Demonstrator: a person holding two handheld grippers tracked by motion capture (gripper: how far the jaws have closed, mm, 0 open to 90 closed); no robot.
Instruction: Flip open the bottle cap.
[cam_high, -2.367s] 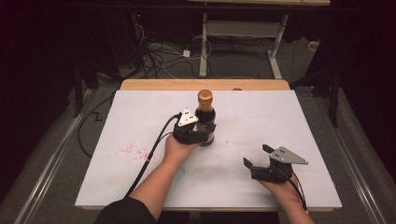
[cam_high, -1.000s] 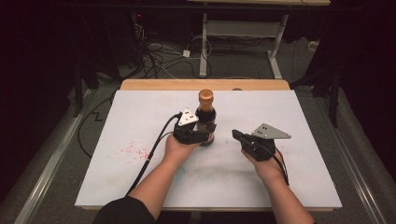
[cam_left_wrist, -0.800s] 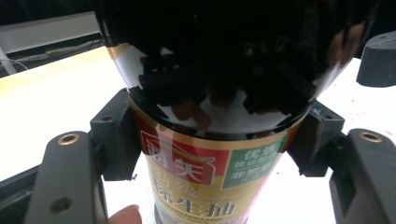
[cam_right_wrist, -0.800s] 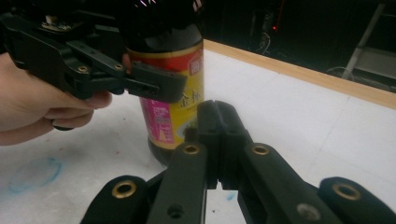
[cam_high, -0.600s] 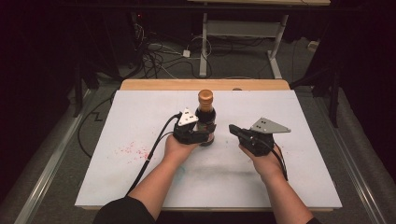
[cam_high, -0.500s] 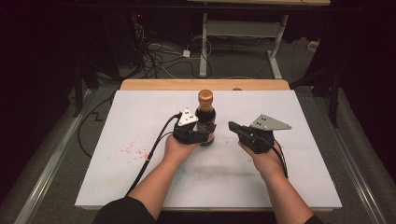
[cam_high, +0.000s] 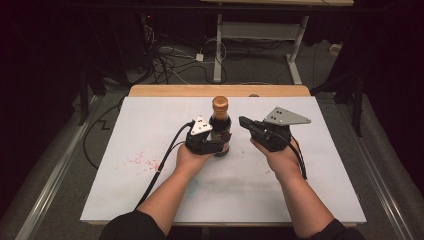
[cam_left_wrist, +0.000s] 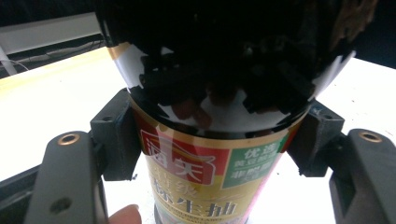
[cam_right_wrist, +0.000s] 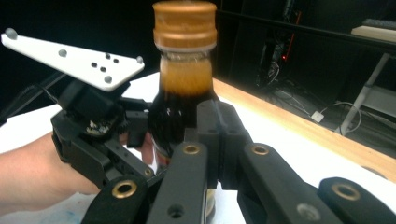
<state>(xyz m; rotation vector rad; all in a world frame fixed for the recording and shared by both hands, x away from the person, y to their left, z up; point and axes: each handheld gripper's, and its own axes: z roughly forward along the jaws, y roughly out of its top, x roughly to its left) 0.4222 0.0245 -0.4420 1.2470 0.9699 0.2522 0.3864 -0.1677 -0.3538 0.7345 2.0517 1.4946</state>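
A dark sauce bottle (cam_high: 220, 121) with a gold cap (cam_high: 220, 103) stands upright mid-table. My left gripper (cam_high: 219, 145) is shut on its lower body, its pads (cam_left_wrist: 114, 135) pressing the red, green and gold label (cam_left_wrist: 210, 163) from both sides. My right gripper (cam_high: 243, 122) hovers just right of the bottle at shoulder height, jaws shut together with nothing in them. In the right gripper view its closed jaws (cam_right_wrist: 219, 122) point at the bottle (cam_right_wrist: 184, 79), below the cap (cam_right_wrist: 185, 23), with the left gripper (cam_right_wrist: 135, 128) and its white plate beyond.
A white sheet (cam_high: 310, 180) covers the table; faint red stains (cam_high: 141, 160) mark its left part. A wooden strip (cam_high: 170, 90) shows along the far edge. Cables (cam_high: 172, 62) and desk legs (cam_high: 218, 45) lie on the floor behind.
My right gripper has risen from the near right of the table and moved left toward the bottle's neck, staying shut. The left gripper and bottle have not moved.
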